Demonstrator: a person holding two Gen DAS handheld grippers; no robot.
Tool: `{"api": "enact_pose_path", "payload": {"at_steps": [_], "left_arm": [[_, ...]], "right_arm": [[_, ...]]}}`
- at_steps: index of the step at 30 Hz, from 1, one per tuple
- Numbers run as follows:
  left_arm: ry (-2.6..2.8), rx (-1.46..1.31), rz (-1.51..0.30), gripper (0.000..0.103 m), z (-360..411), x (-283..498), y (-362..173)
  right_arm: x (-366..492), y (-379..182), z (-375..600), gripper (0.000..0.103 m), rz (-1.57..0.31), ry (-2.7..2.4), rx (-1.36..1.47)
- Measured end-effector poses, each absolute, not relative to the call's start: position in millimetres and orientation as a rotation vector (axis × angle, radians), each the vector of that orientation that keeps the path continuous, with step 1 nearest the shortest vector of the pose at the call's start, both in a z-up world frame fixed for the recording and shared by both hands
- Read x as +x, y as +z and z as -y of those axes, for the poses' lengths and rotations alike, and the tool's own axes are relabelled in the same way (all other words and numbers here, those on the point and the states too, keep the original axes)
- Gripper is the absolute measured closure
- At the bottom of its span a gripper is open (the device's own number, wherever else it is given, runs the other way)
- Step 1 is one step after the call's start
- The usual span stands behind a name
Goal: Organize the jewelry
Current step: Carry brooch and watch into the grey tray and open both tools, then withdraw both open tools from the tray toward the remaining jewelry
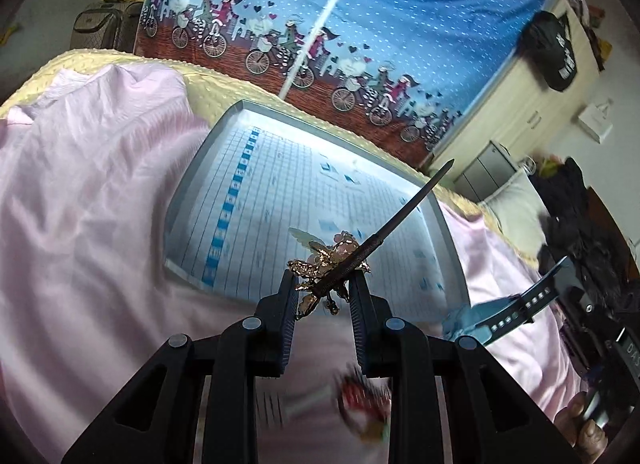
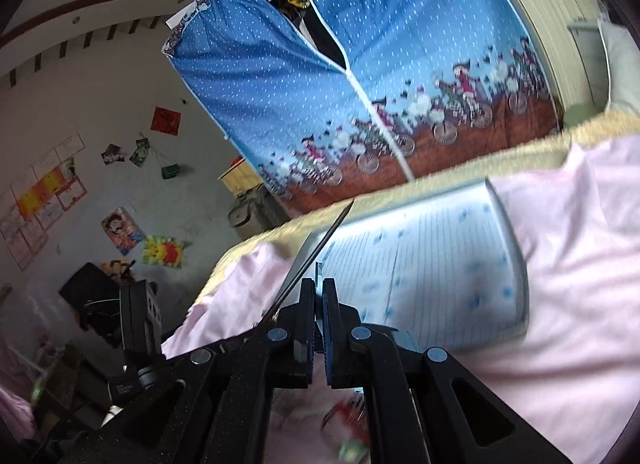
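In the lower centre of the left wrist view, the left gripper point(image 1: 325, 282) is clamped on a gold ornamented hairpin point(image 1: 352, 254), whose dark shaft runs up to the right over the near edge of the grey tray point(image 1: 456, 264). The right gripper point(image 2: 319, 292) pinches a blue watch strap point(image 1: 516, 304), seen at the right of the left view. Both items hang above the pink sheet point(image 1: 100, 184) at the tray's near rim, so I judge the tray lies just ahead of both.

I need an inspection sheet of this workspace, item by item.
Surface: pink sheet over a yellow blanket.
Job's things: grey tray, gridded, bare inside; ornate gold hairpin; light blue watch strap.
Clutter: blurred red item on the sheet.
Grippers: left gripper clamps the hairpin; right gripper clamps the strap.
Cables: nothing seen.
Surroundings: blue bicycle-print fabric wardrobe, postered wall.
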State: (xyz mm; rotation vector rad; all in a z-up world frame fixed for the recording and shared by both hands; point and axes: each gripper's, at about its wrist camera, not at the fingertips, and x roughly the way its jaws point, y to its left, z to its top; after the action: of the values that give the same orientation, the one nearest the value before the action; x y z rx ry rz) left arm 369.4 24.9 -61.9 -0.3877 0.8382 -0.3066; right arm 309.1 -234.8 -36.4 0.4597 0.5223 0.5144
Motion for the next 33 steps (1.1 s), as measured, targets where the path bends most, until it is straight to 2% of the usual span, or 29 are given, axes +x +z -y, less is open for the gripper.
{"api": "enact_pose_path", "payload": {"at_steps": [6,14,16,18,19,20,22,24,26,27,28,32,33], "left_arm": [[-0.285,-0.41,-0.89,0.082,-23,402,-86],[-0.263,-0.362,-0.972,0.08,-14,408,-104],[-0.255,-0.347,-0.983,0.076,-13,405,-105],[-0.252,-0.346,-0.969,0.059,-13,401,-101],[-0.244,-0.344,-0.957,0.055,-13,399,-98],[-0.226,-0.338,-0.938,0.045,-14,394,-94],[-0.219,-0.331,-0.904,0.032,-15,383,-86],[-0.232,-0.314,-0.887,0.016,-14,374,-77],[-0.23,-0.291,-0.844,0.01,-12,364,-67],[-0.228,-0.271,-0.804,0.005,-12,354,-59],[-0.228,-0.257,-0.779,0.002,-11,347,-54],[-0.233,-0.196,-0.66,0.002,-12,315,-26],[-0.235,-0.189,-0.629,0.002,-13,305,-19]], "right_arm": [[345,-62,229,0.099,-0.536,0.458,0.417],[356,-94,234,0.096,-0.605,0.422,0.423],[355,-94,237,0.096,-0.609,0.411,0.437],[351,-90,239,0.096,-0.611,0.399,0.424],[349,-89,240,0.093,-0.61,0.394,0.419],[346,-87,241,0.088,-0.606,0.392,0.416],[339,-83,243,0.065,-0.599,0.372,0.399],[330,-78,242,0.058,-0.584,0.361,0.37],[321,-72,240,0.049,-0.574,0.347,0.338],[313,-69,239,0.039,-0.561,0.336,0.316],[307,-66,238,0.032,-0.549,0.33,0.304],[285,-53,233,0.017,-0.514,0.325,0.252],[277,-49,231,0.01,-0.502,0.317,0.23]]}}
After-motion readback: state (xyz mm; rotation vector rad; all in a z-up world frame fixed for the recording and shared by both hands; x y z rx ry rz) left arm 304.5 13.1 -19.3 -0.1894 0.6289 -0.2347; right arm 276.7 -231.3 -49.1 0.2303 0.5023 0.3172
